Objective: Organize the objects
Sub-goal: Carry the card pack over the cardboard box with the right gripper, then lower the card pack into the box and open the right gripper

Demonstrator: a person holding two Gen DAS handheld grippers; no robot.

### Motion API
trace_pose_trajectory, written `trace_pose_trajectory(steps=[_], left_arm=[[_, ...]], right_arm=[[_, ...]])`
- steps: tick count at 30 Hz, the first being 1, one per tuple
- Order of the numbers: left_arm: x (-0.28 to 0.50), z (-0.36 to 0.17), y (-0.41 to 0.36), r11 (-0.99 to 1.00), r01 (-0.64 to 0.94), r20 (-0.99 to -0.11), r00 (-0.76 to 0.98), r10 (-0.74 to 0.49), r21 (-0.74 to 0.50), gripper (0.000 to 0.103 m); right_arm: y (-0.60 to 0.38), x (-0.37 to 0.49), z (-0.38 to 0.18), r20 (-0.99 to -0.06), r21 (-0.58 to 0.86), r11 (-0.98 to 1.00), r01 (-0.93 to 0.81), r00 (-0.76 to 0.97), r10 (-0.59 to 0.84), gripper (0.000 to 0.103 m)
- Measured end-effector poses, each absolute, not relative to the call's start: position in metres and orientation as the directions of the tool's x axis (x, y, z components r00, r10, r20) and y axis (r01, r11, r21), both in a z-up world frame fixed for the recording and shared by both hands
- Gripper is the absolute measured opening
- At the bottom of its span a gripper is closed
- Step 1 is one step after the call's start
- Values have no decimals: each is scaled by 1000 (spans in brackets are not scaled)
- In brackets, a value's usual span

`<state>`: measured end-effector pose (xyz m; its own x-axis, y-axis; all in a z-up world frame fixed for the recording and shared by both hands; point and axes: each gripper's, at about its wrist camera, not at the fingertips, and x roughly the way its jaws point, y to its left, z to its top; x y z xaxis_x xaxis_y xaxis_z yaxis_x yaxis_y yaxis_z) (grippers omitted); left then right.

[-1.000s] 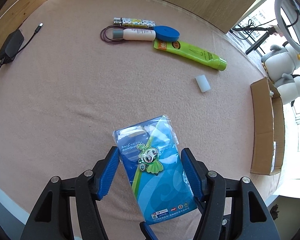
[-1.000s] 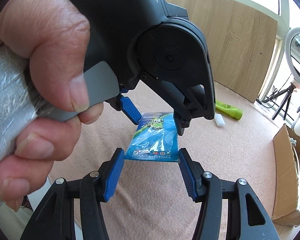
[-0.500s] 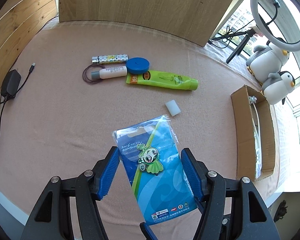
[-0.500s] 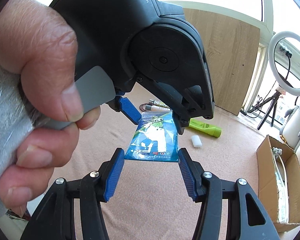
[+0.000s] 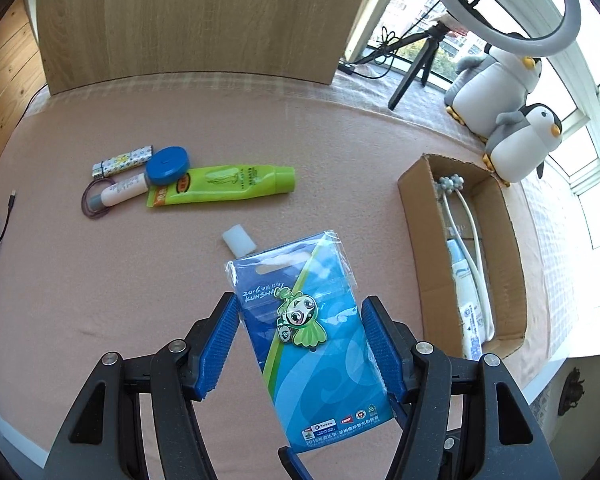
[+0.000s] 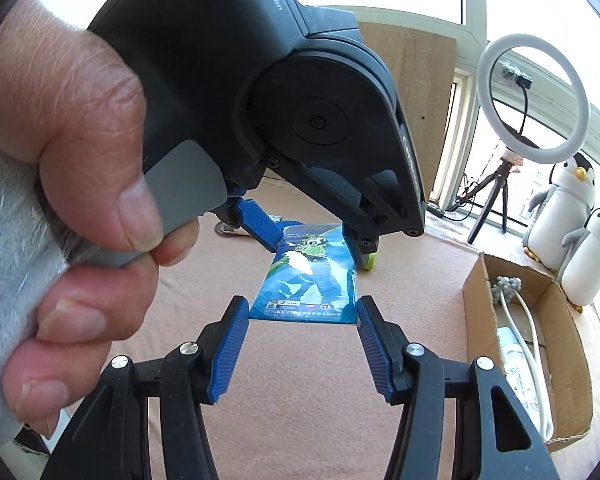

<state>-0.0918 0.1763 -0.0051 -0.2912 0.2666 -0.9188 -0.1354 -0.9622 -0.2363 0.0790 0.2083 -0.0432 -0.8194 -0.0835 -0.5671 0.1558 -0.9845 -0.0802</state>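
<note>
- Progress looks like somewhere near the middle: the cardboard box (image 5: pixel 503 280) at the right edge of the pink-covered surface (image 5: pixel 100 272) already holds a white corded item with grey balls and a white tube or bottle.
- Left gripper (image 5: pixel 298 344) has its blue pads pressed on both long edges of the blue badge packet (image 5: pixel 311 344), which is lifted clear of the cover — jaws about half apart, as wide as the packet.
- Right gripper (image 6: pixel 298 344) sits at the packet's lower short edge, pads at its two corners; whether they actually pinch it I cannot tell.
- Left to sort, near the far-left part of the surface: the green tube (image 5: pixel 224 190), blue round tin (image 5: pixel 167 165), small pink-white bottle (image 5: pixel 118 195), patterned lighter (image 5: pixel 124 159) and hair tie (image 5: pixel 94 206), plus the white block (image 5: pixel 239 240) nearer the middle.
- Against the earlier frames: the grip on the packet is unchanged, yet the view has swung — the box shows far more of its inside, and the cluster of items has slid towards the left edge of the left wrist view, so the packet is being carried towards the box.
</note>
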Motion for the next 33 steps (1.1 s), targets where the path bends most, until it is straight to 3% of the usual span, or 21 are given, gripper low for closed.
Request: trace_pose_trajectory(steps=[22, 27, 33], left_arm=[[-101, 1, 418, -859, -431, -902, -193, 386, -275, 66], [-102, -10, 418, -867, -422, -906, -196, 375, -267, 67], [-110, -8, 366, -895, -363, -901, -244, 359, -258, 67]], right_arm=[[379, 103, -35, -560, -93, -977, -189, -802, 209, 51], [396, 106, -45, -596, -108, -969, -224, -765, 244, 53], [395, 104, -43, -607, -97, -963, -251, -752, 257, 54]])
